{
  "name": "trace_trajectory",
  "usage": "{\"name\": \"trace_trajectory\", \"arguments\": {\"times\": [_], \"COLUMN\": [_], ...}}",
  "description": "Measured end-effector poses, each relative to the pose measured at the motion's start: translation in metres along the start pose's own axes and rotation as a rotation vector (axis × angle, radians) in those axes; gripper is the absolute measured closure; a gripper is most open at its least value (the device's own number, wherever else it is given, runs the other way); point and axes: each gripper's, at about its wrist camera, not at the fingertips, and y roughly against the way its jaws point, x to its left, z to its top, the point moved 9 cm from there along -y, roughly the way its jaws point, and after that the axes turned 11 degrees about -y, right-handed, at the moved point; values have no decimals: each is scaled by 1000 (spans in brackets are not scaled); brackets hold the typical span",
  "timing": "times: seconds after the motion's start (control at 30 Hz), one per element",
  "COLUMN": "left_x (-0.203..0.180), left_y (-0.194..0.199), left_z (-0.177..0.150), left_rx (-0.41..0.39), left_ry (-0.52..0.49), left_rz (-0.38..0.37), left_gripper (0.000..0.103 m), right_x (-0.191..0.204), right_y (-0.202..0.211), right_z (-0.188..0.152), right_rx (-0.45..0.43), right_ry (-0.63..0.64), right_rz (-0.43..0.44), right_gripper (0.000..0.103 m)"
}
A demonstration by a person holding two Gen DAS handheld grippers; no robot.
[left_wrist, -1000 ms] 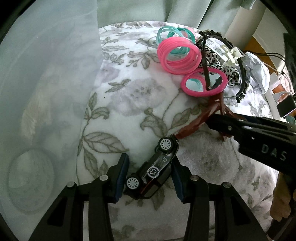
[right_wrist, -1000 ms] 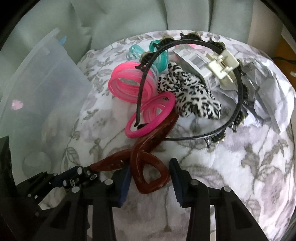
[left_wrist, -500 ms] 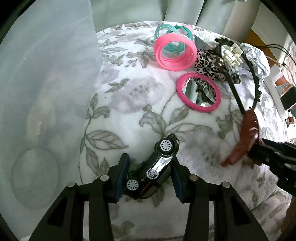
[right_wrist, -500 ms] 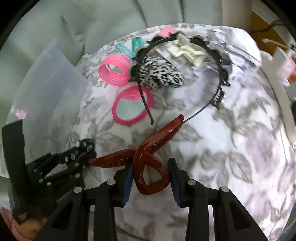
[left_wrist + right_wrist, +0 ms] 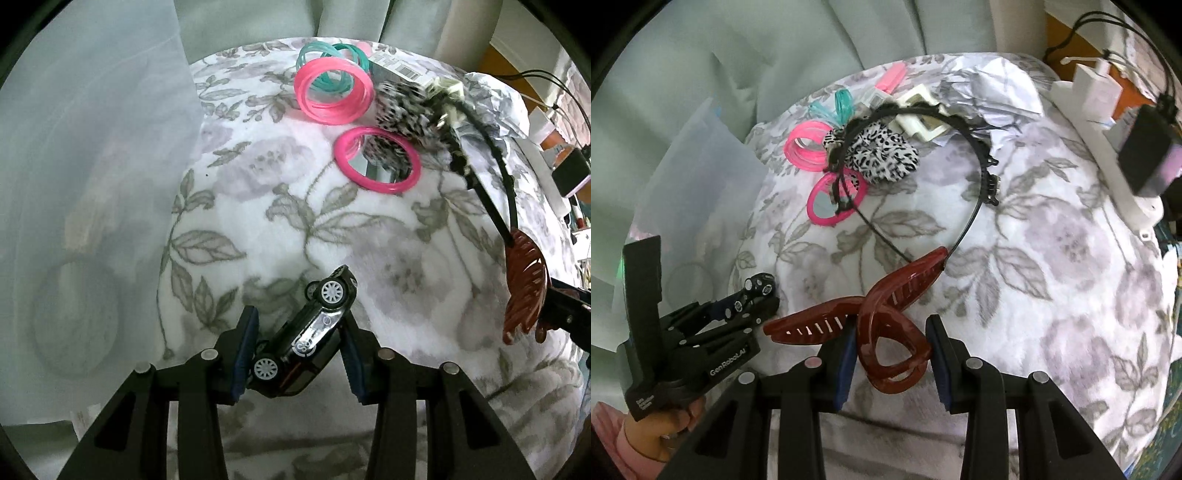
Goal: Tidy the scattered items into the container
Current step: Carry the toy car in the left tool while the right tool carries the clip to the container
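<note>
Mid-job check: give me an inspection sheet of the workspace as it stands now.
Surface: floral blanket.
Job's things: toy car in left gripper; brown claw clip in right gripper; translucent container at left.
Clutter: pink bangles, teal bangles, pink mirror, leopard scrunchie, black headband, cream clip.
Grippers: fingers of both closed on their items.
Cables: black leads at upper right.
Surroundings: green curtain.

Home, likely bedroom. Soft floral blanket [image 5: 1052, 258] as work surface, pale green curtain [image 5: 812, 44] behind. Hair accessories scattered: headband [image 5: 975, 155], leopard scrunchie [image 5: 882, 155], pink bangles [image 5: 332, 92], hand mirror [image 5: 376, 162]. White power strip [image 5: 1108, 122] with cables at edge.
</note>
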Motion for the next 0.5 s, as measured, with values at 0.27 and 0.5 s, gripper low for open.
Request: {"name": "trace_trajectory", "arguments": {"times": [0.27, 0.5], "left_x": [29, -38], "left_y": [1, 17], "left_z": [11, -18], "left_rx": [-6, -26], "left_ry": [-23, -22], "left_rz": [-8, -7], "left_gripper": [59, 59], "right_x": [-20, -42], "right_y": [10, 23], "right_z": [-9, -10], "right_rx": [1, -15], "right_ry": [-35, -97], "right_rz": [-18, -17], "right_gripper": [64, 64]}}
